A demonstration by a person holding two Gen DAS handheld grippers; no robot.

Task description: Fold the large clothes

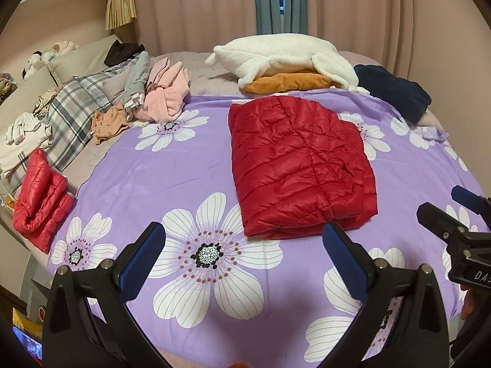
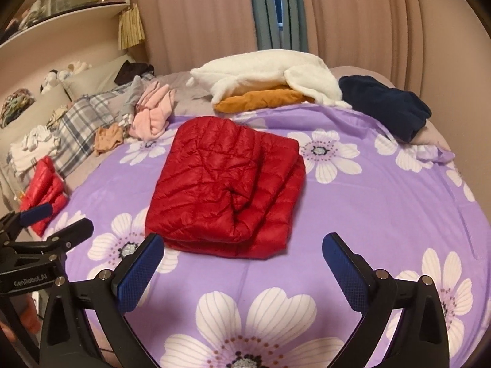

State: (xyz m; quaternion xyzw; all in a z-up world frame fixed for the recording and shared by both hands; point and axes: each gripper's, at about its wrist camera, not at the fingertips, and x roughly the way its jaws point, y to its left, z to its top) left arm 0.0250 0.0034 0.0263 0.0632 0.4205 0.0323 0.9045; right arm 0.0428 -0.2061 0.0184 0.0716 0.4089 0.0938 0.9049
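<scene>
A red quilted puffer jacket (image 1: 300, 165) (image 2: 227, 190) lies folded into a thick rectangle on the purple flowered sheet (image 1: 159, 178) (image 2: 383, 199). My left gripper (image 1: 242, 242) hangs open above the sheet, just short of the jacket's near edge, with nothing between its blue pads. My right gripper (image 2: 242, 251) is open wide as well, hovering before the jacket's front fold and touching nothing. The right gripper also shows at the right edge of the left wrist view, and the left gripper at the left edge of the right wrist view.
A second folded red puffer (image 1: 40, 205) sits at the bed's left edge. Loose clothes (image 1: 116, 101) pile up at the back left by the pillows. A white fleece (image 1: 282, 58) on an orange garment and a navy garment (image 1: 392, 92) lie at the back. Curtains hang behind.
</scene>
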